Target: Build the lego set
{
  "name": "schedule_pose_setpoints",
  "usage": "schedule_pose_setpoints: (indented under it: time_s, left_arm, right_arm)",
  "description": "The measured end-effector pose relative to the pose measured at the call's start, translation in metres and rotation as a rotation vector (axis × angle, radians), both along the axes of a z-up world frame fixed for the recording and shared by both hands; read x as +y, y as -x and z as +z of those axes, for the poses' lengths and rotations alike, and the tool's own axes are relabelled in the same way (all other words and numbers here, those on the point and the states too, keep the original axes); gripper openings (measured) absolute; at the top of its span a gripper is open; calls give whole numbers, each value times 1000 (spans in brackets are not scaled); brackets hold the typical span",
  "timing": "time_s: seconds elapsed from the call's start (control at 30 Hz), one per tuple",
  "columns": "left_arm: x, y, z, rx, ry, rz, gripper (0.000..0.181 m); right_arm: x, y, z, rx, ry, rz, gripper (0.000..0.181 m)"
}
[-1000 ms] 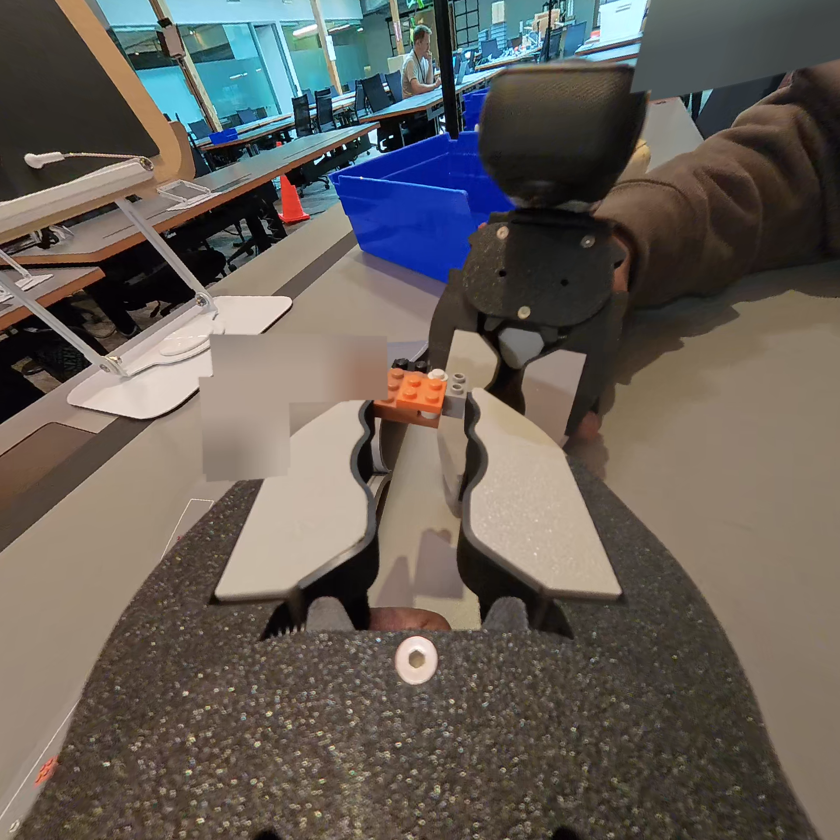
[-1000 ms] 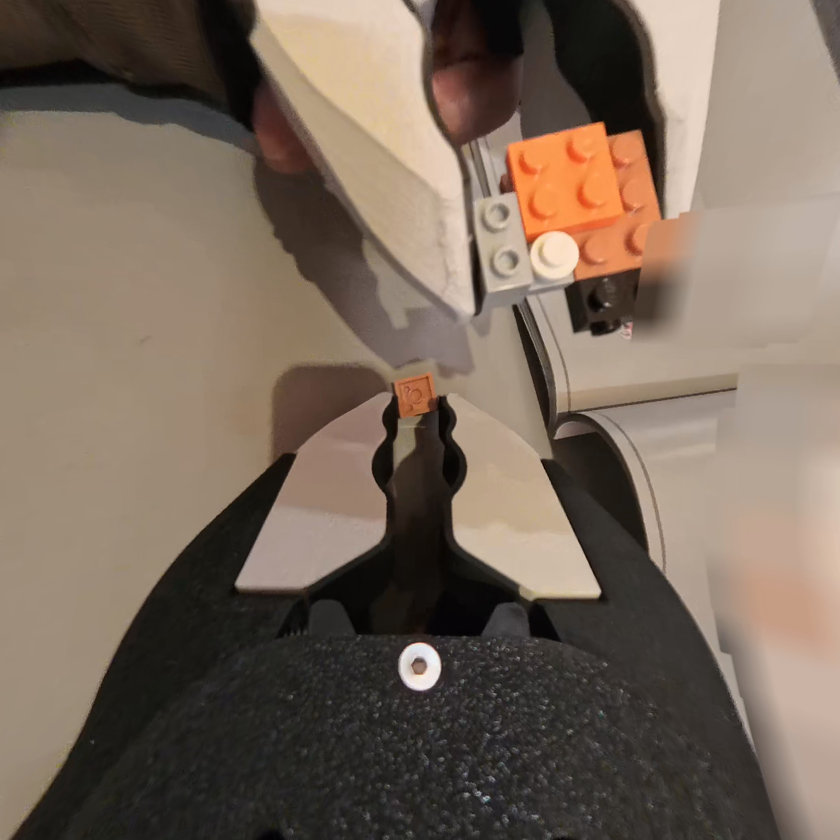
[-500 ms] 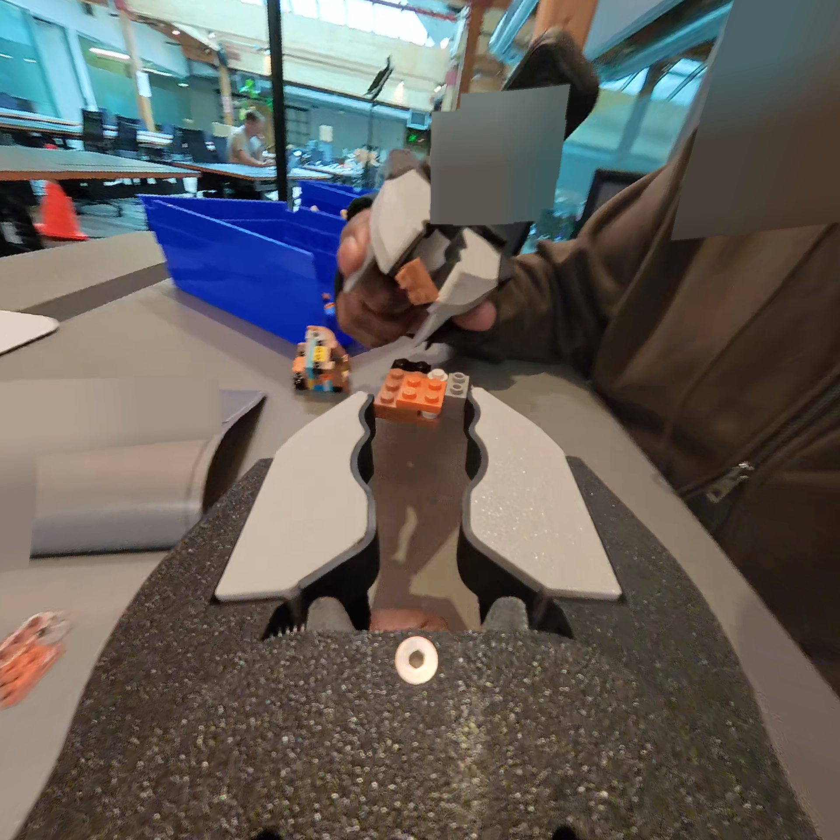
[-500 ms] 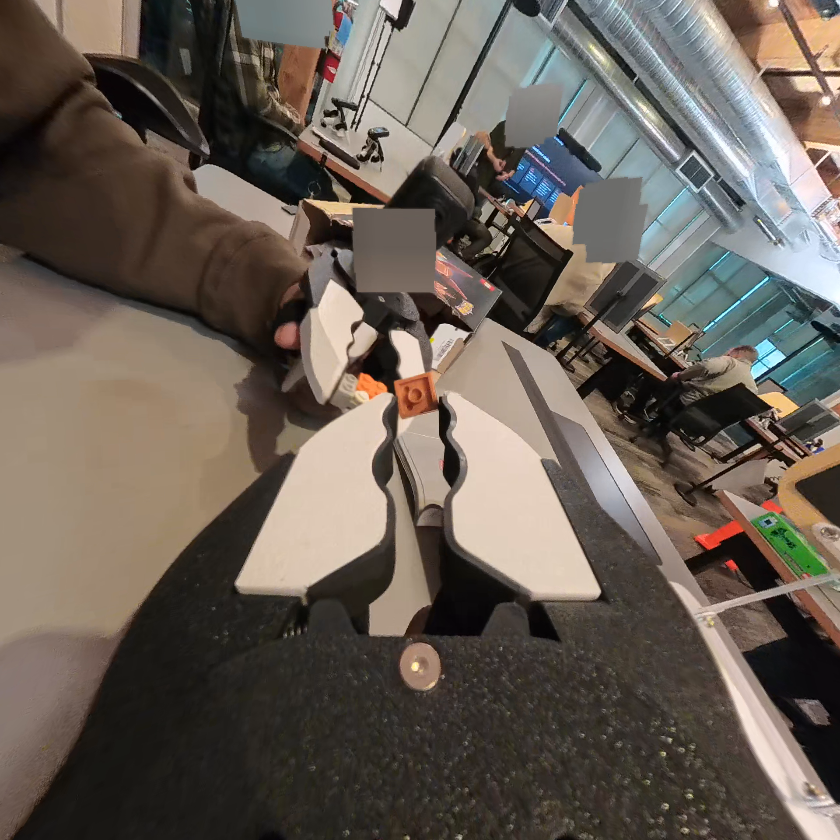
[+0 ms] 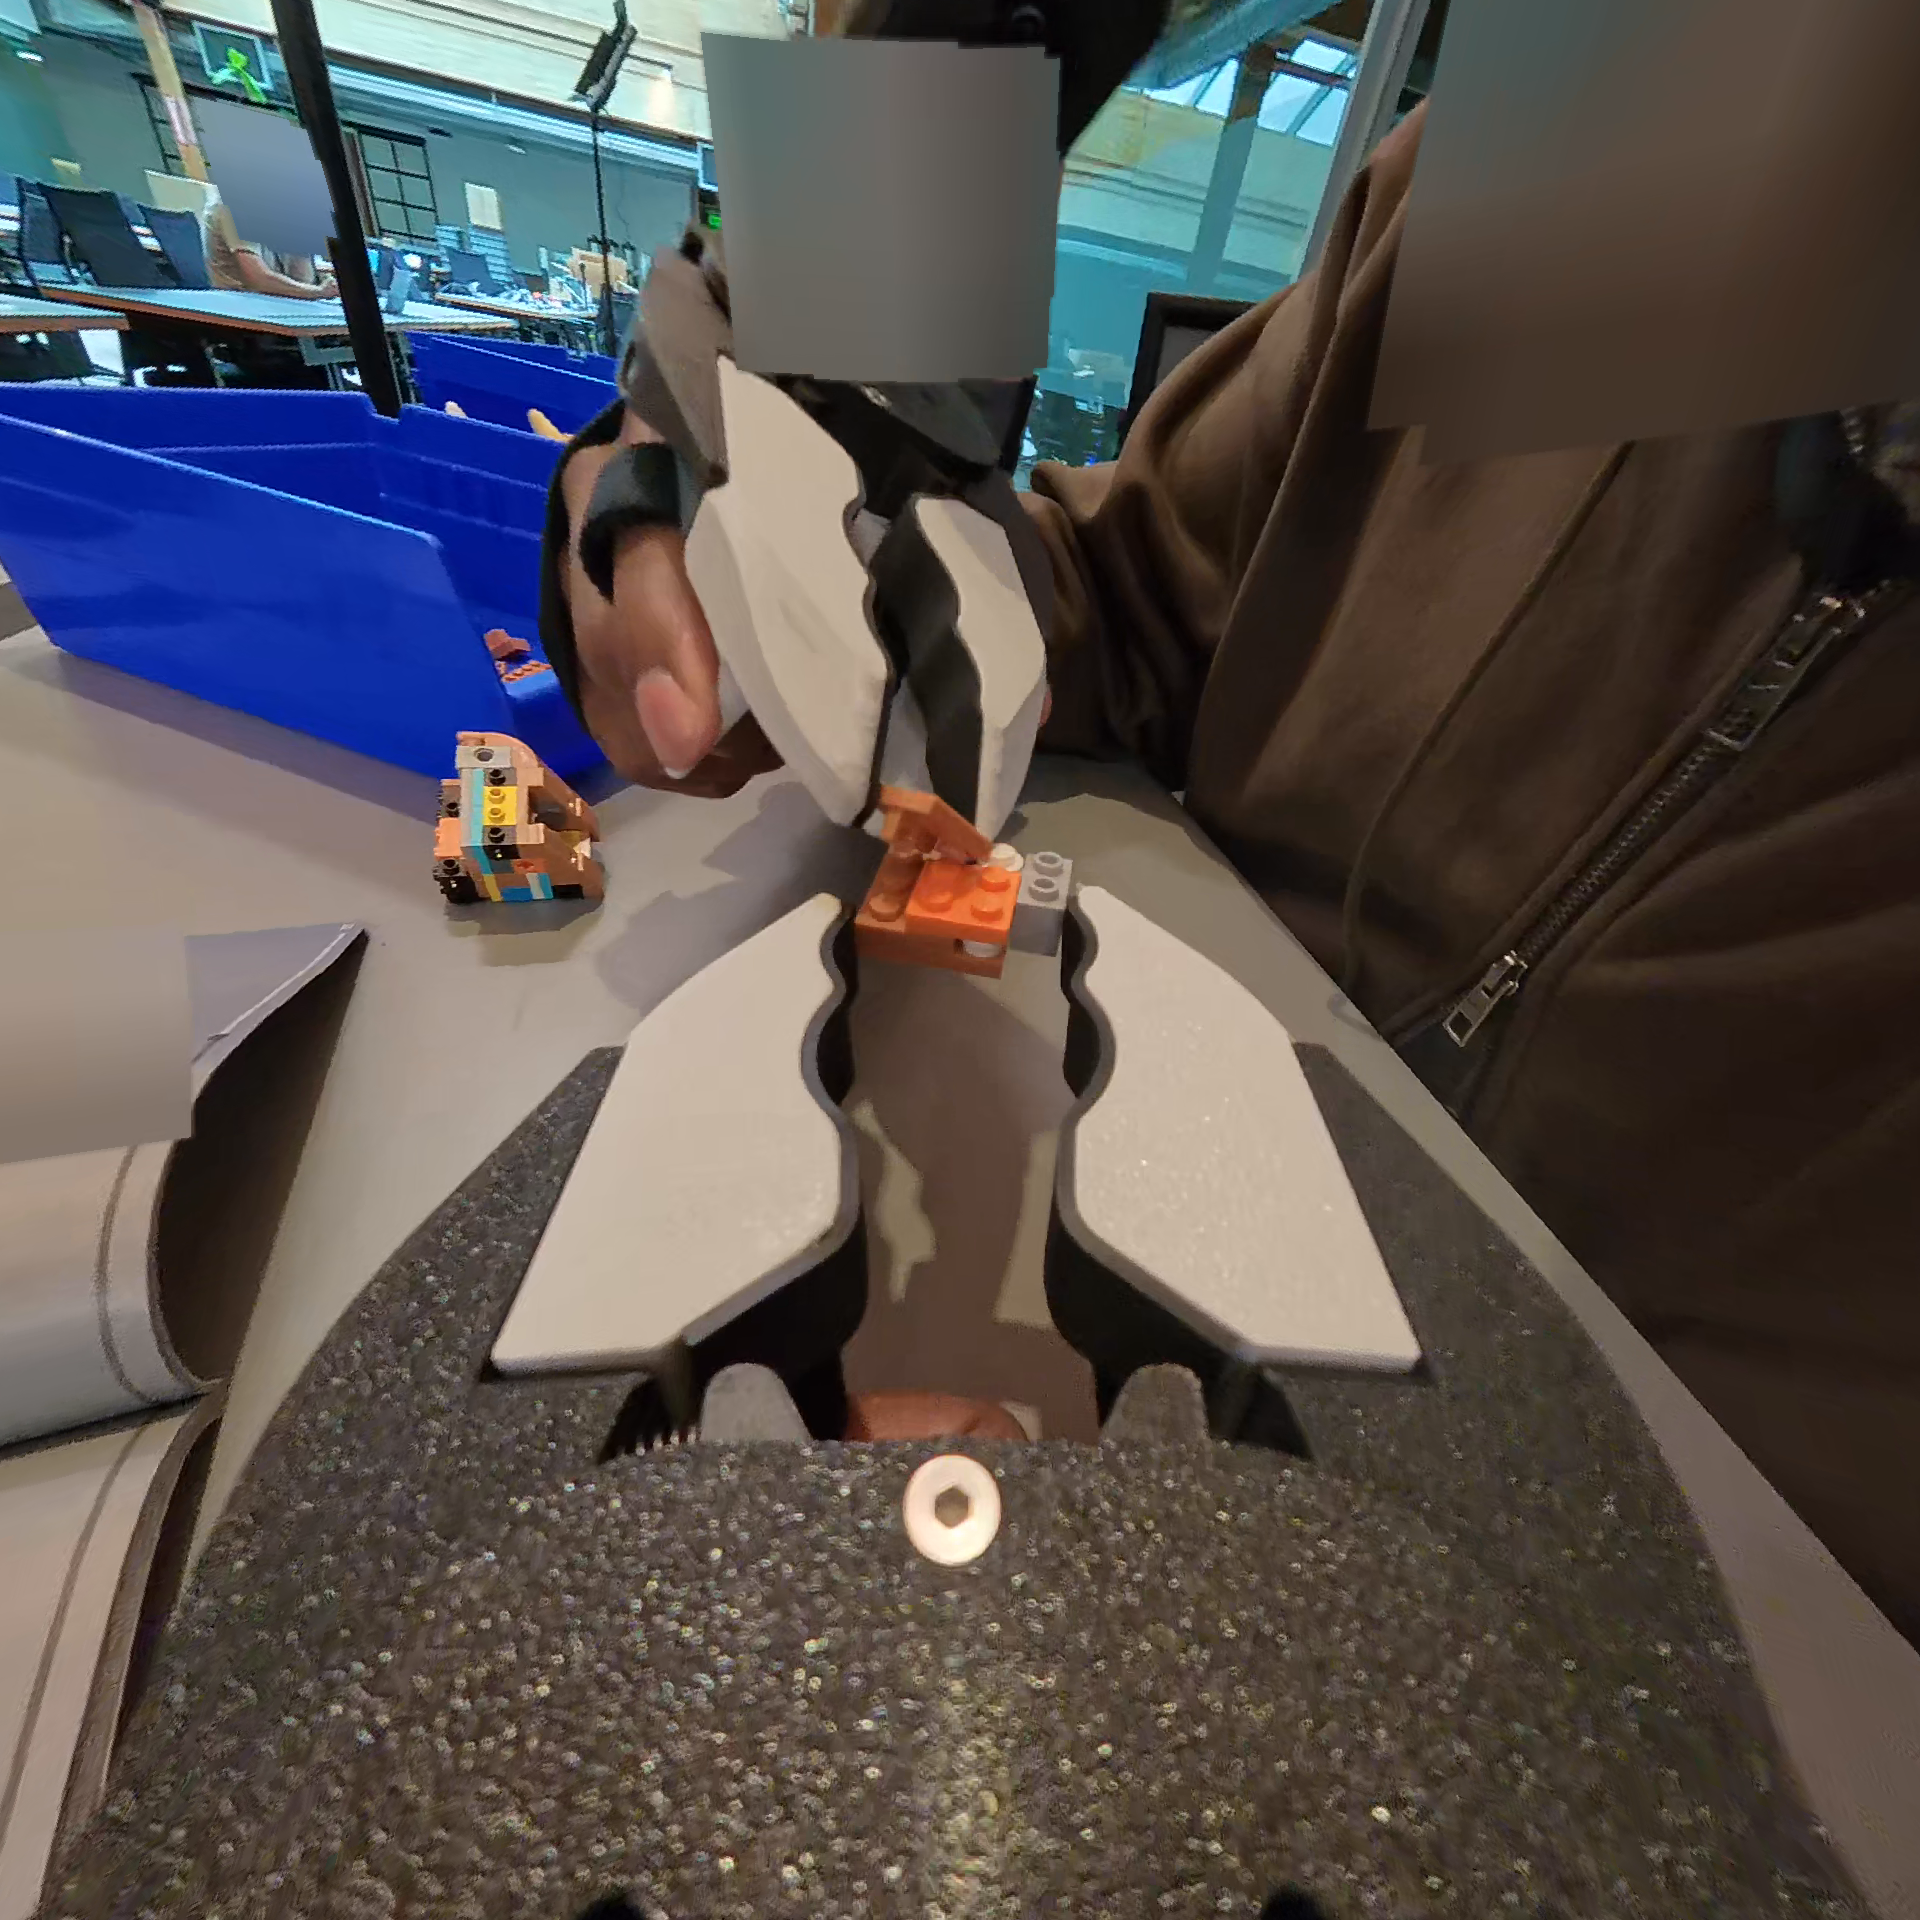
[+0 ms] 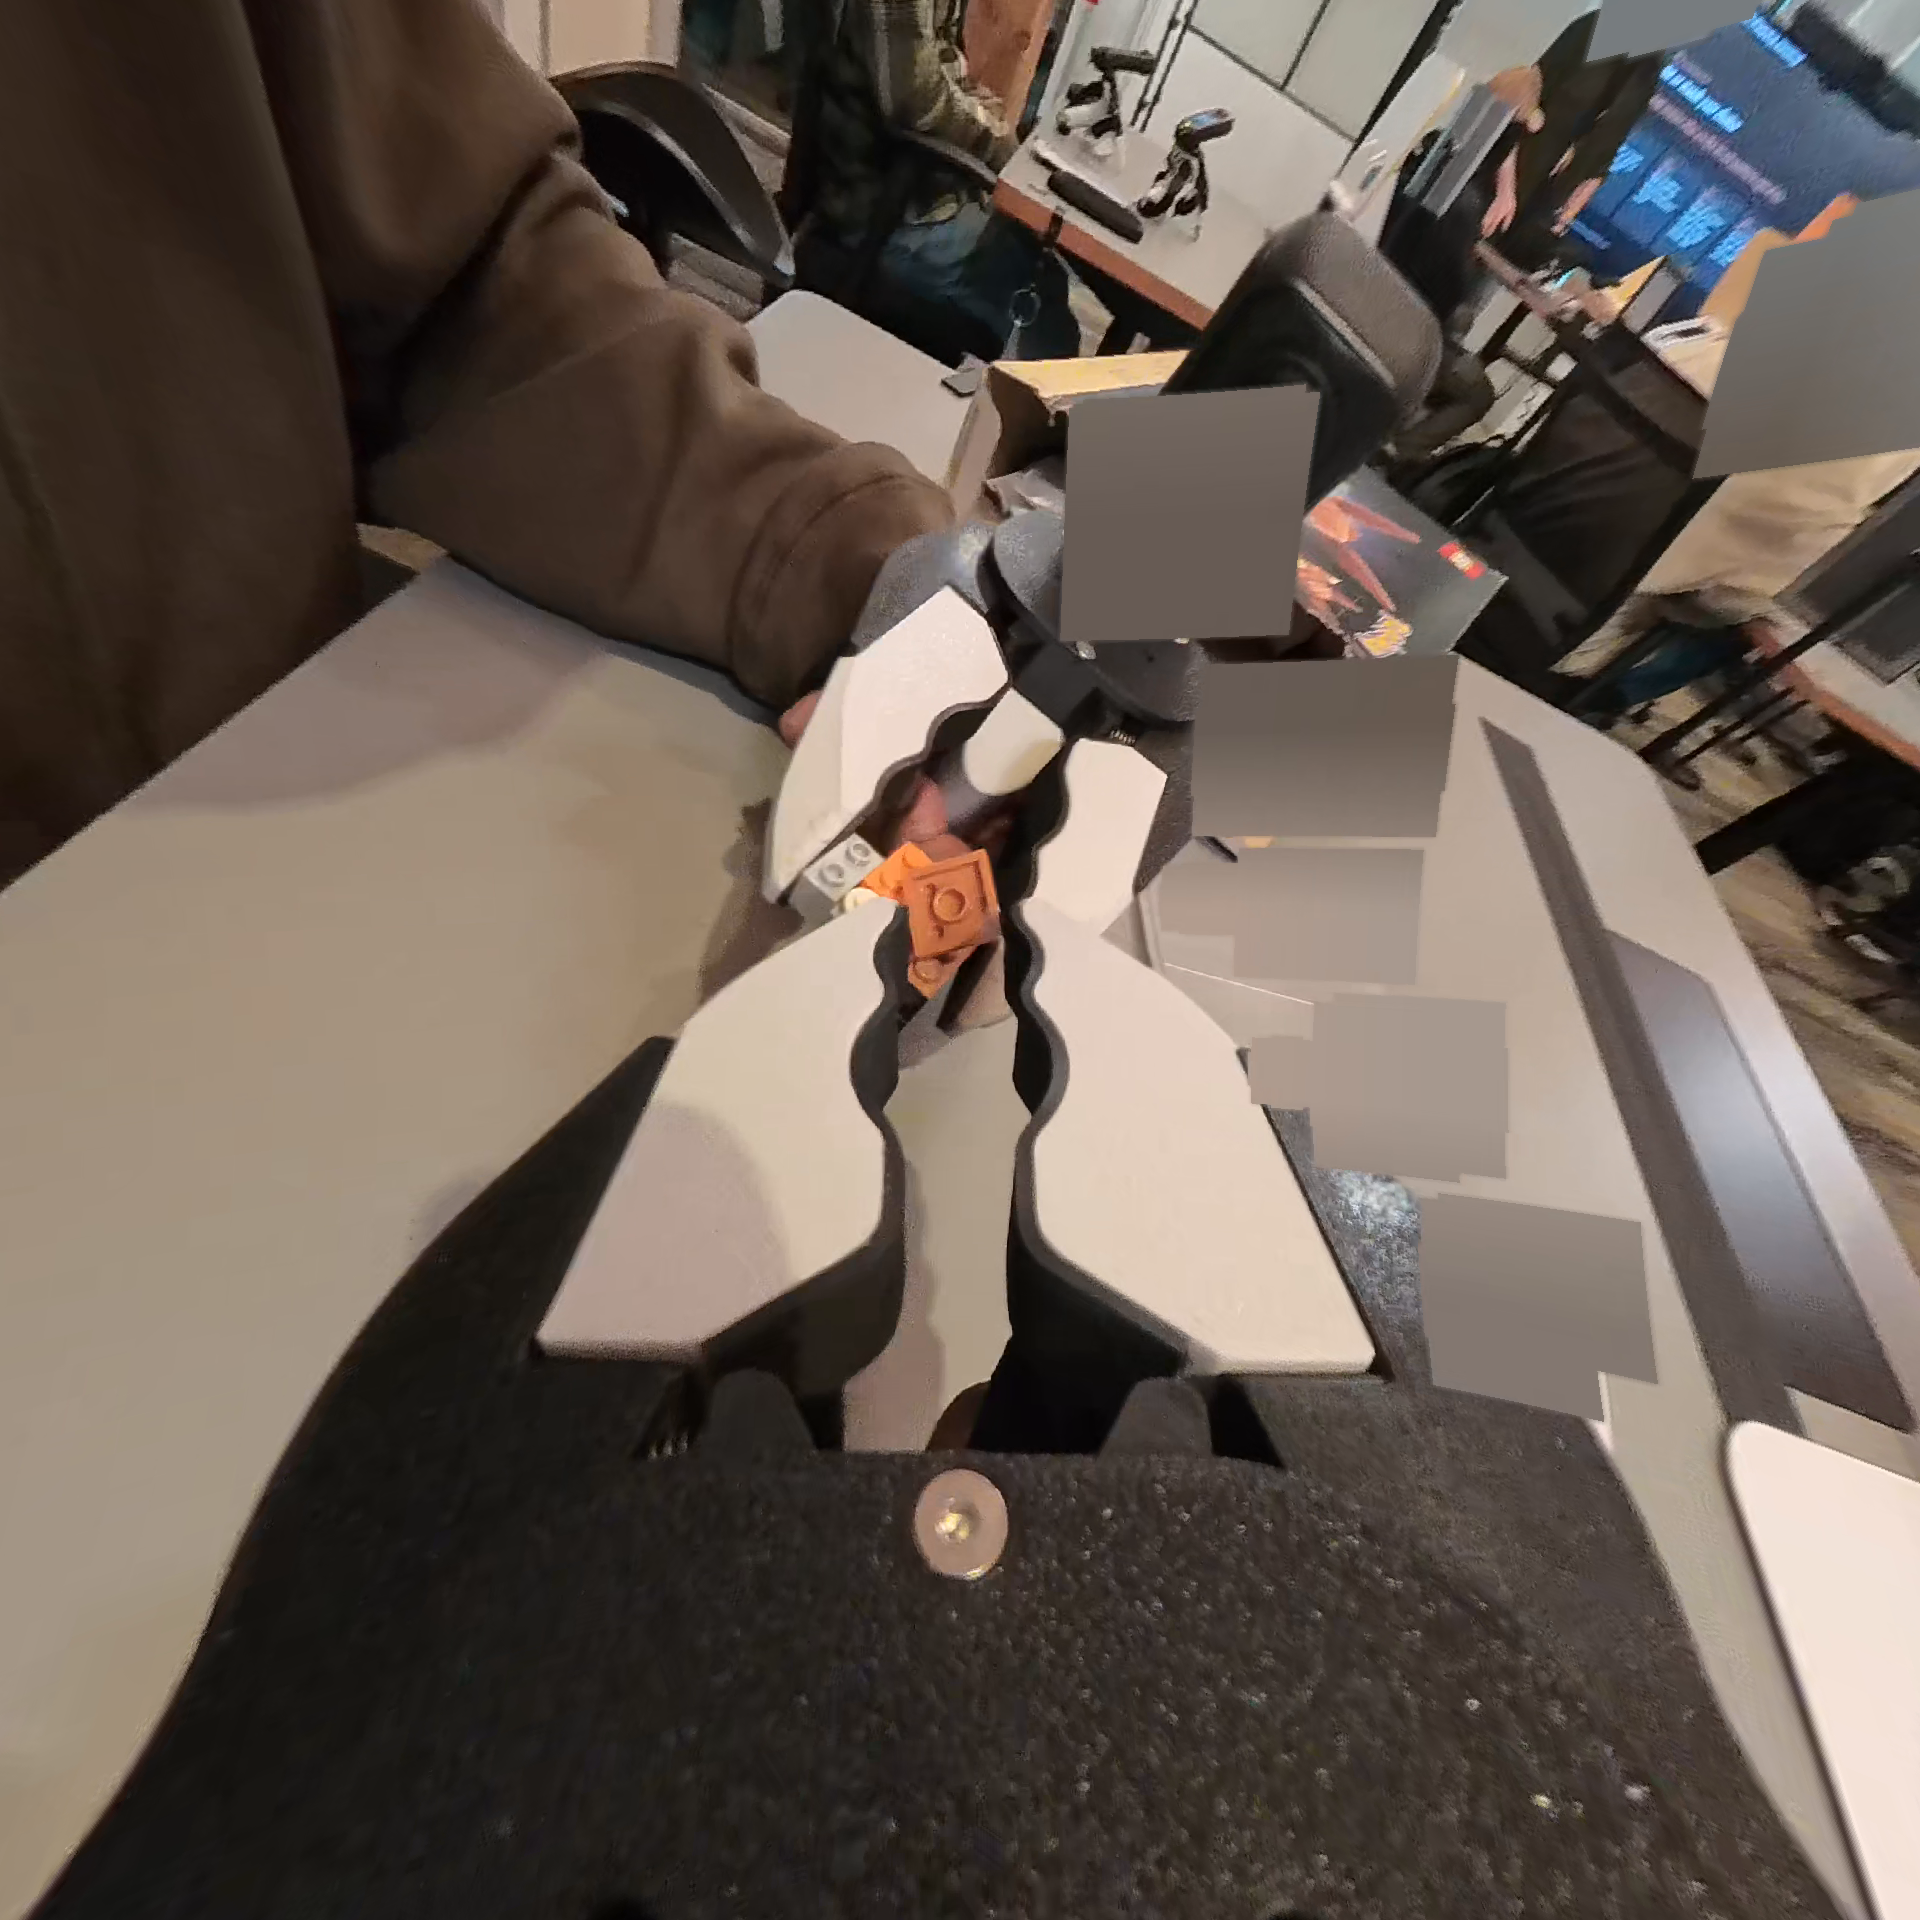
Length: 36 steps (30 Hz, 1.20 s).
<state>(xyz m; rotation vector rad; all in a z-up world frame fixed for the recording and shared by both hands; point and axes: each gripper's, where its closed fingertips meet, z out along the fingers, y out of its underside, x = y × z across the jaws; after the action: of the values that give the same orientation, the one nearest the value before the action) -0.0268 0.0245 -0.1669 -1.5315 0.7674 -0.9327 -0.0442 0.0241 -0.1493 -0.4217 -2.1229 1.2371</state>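
Note:
My left gripper (image 5: 956, 920) is shut on a small Lego assembly (image 5: 940, 914) of orange and brown plates with a grey brick (image 5: 1042, 899) on its right end. It holds the assembly above the grey table. My right gripper (image 5: 925, 821) comes down from above, shut on a small brown-orange plate (image 5: 928, 819). The plate is tilted and touches the studs on top of the assembly. In the right wrist view my right gripper (image 6: 951, 925) holds the plate (image 6: 948, 906) by its edges, underside towards the camera. The left gripper's fingers (image 6: 883, 727) face it, with the grey brick (image 6: 844, 878) beside them.
A small finished Lego model (image 5: 514, 831) stands on the table (image 5: 312, 987) in front of blue bins (image 5: 260, 582). An open booklet (image 5: 104, 1247) lies at the left. A Lego box (image 6: 1382, 582) and a cardboard box (image 6: 1039, 400) sit behind. The person's brown jacket (image 5: 1558, 831) fills the right. My left and right fingertips are right by each other. The left tips stand about 15 cm off the small finished Lego model (image 5: 514, 831).
The right gripper has swung up from pointing at the table and brought its plate onto the assembly. The left gripper has turned towards the person with the assembly still in it.

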Motion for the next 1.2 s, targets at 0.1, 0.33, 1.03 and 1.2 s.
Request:
schedule_pose_setpoints:
  time_s: [0.1,0.33,1.03,1.2]
  left_arm:
    - [-3,-2,1,5,-15,-15,37]
    - [-5,-5,3,2,-45,-28,37]
    - [0,-5,6,20,-98,23,37]
    - [6,1,11,23,-136,82,37]
  right_arm:
    - [-3,-4,0,-35,33,27,17]
    - [-5,-8,-1,-131,146,74,20]
    - [0,-14,7,-268,344,101,16]
    - [9,-13,23,-421,655,136,16]
